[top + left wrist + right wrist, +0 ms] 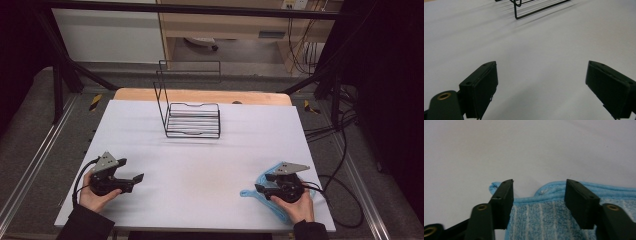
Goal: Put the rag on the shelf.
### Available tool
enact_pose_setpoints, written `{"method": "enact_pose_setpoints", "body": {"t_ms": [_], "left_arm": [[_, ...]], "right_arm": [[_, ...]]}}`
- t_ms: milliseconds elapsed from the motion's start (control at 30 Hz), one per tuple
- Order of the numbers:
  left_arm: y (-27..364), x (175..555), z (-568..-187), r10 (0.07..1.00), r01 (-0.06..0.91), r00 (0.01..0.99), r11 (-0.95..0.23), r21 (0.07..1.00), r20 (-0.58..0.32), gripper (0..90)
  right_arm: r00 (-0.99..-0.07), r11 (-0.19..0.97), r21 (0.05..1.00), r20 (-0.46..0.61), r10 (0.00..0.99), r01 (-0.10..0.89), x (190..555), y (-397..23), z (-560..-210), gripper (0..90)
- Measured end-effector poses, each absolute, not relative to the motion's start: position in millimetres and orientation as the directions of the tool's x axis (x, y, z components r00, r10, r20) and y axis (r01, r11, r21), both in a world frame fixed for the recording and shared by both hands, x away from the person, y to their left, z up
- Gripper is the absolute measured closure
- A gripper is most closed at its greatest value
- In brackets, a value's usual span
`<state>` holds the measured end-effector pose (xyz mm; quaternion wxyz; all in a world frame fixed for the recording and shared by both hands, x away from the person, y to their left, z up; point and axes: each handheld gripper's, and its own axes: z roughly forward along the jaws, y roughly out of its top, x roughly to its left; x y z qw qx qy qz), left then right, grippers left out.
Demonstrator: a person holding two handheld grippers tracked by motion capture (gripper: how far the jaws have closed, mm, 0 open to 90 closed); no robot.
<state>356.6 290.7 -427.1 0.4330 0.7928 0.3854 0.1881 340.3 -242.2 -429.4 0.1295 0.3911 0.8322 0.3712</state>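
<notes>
White surface [200, 165], black wire rack [192, 120] empty. Blue towel [549, 217] flat, near of rack, under half-open right claw [537, 202], ungripped. Left claw [541, 87] wide open, empty. Nothing started, apparently.

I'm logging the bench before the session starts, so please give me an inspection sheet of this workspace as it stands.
Surface: white table top, a wooden edge along its far side.
Job's things: black wire rack upright at the far centre; blue striped towel flat at the near right.
Clutter: nothing seen.
Grippers: left gripper held low at the near left, jaws wide apart over bare table; right gripper over the towel's edge, jaws apart, nothing between them.
Cables: one trails from each gripper; more hang off the right of the table.
Surroundings: black frame, grey floor, wooden furniture behind.
</notes>
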Motion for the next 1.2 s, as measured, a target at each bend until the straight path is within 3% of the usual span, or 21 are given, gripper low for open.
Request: {"method": "enact_pose_setpoints", "body": {"t_ms": [700,1200], "left_arm": [[290,356,-428,0.777,0.462,0.629,-0.337,0.821,-0.035,11.9],[289,357,-430,0.777,0.469,0.629,-0.343,0.814,-0.036,13.0]], "right_arm": [[-0.688,0.54,0.66,-0.047,0.724,0.522,329,-232,-444,43.1],[-0.676,0.563,0.62,-0.07,0.733,0.547,333,-228,-442,57.5]]}}
